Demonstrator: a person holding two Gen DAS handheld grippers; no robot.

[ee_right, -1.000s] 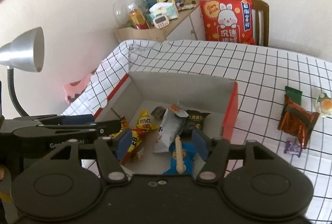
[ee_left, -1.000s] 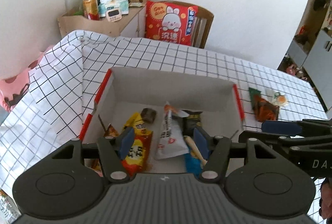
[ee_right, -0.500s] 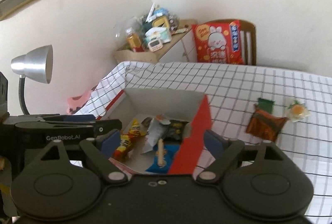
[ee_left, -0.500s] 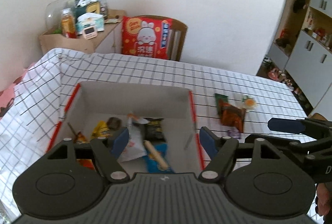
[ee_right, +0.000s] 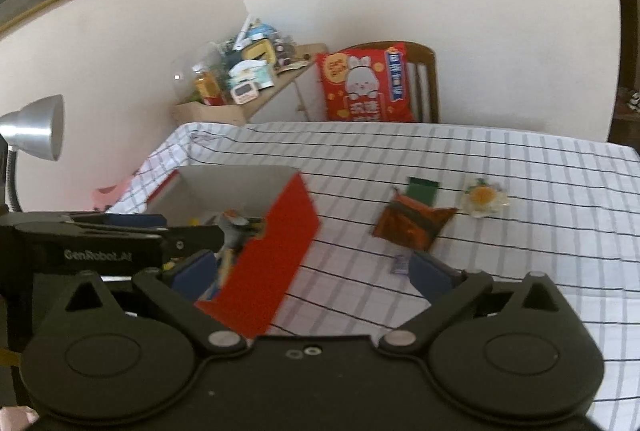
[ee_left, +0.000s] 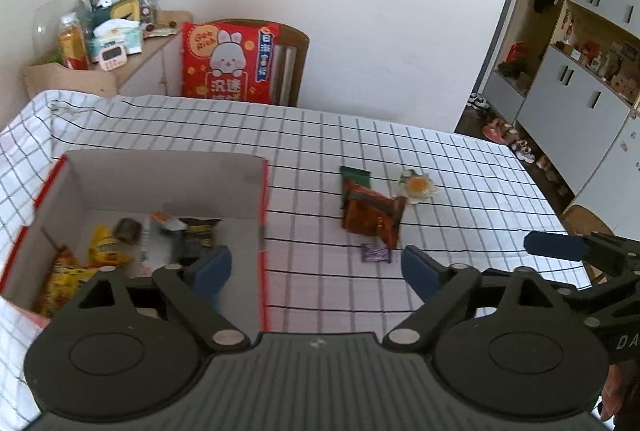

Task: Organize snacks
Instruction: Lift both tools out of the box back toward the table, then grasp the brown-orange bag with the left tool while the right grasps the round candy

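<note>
A red cardboard box (ee_left: 262, 199) (ee_right: 276, 255) with a grey inside stands on the checked tablecloth and holds several snack packets (ee_left: 104, 251). To its right on the cloth lie an orange-brown packet (ee_left: 374, 215) (ee_right: 412, 225) over a green packet (ee_left: 354, 175) (ee_right: 422, 189), a small purple candy (ee_left: 375, 253) (ee_right: 400, 265), and a clear-wrapped yellow sweet (ee_left: 418, 185) (ee_right: 484, 197). My left gripper (ee_left: 318, 273) is open and empty above the box's right wall. My right gripper (ee_right: 312, 273) is open and empty, near the purple candy.
A chair with a red rabbit cushion (ee_left: 230, 65) (ee_right: 366, 85) stands behind the table. A cluttered side cabinet (ee_left: 100, 31) is at the back left. A silver desk lamp (ee_right: 34, 127) stands left of the table. Cupboards (ee_left: 580, 71) line the right.
Both grippers have moved right, away from over the box toward the loose snacks, and both have opened wider. The snacks on the cloth have not moved.
</note>
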